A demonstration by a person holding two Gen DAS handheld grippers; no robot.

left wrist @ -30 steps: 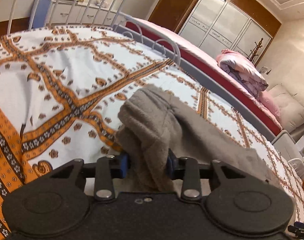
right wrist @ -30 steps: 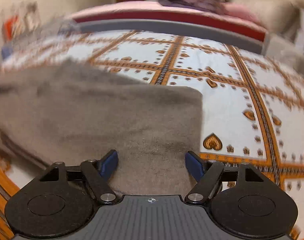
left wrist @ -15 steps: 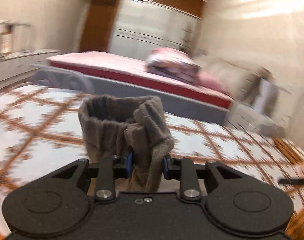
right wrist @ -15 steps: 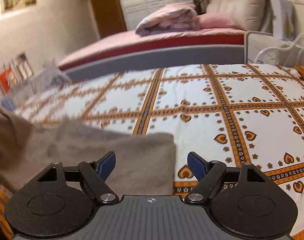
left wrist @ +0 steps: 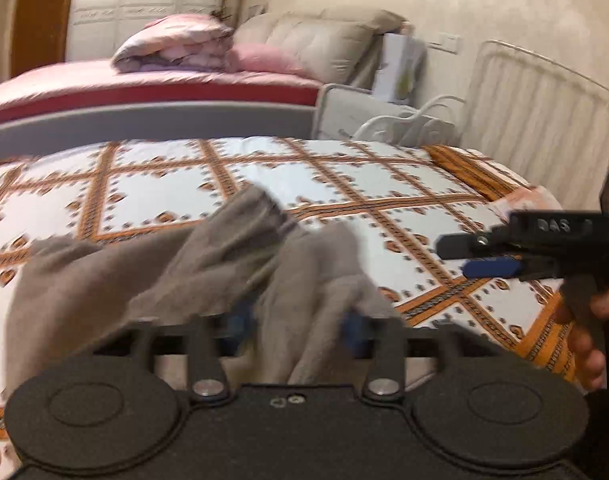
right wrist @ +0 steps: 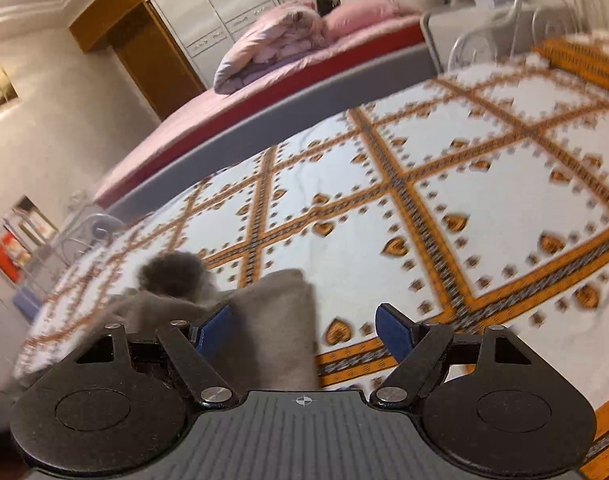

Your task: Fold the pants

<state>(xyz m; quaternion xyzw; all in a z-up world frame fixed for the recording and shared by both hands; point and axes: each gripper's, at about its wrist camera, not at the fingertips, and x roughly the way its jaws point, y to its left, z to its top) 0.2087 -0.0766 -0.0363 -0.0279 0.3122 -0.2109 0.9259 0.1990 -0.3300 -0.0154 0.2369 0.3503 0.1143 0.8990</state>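
The grey-brown pants lie bunched on the orange-and-white patterned bedspread. My left gripper is shut on a fold of the pants, which drapes up and away to the left. My right gripper is open and empty, its blue pads apart over the end of the pants. The right gripper also shows in the left wrist view at the right edge, held by a hand.
A second bed with pink bedding and a grey frame stands behind. A white metal bedhead is at the right. A wardrobe stands at the back. A dark fuzzy shape sits beyond the pants.
My left gripper has swung right with the pants fold and lowered it toward the bedspread. My right gripper stayed open and tilted, now beside the pants' end.
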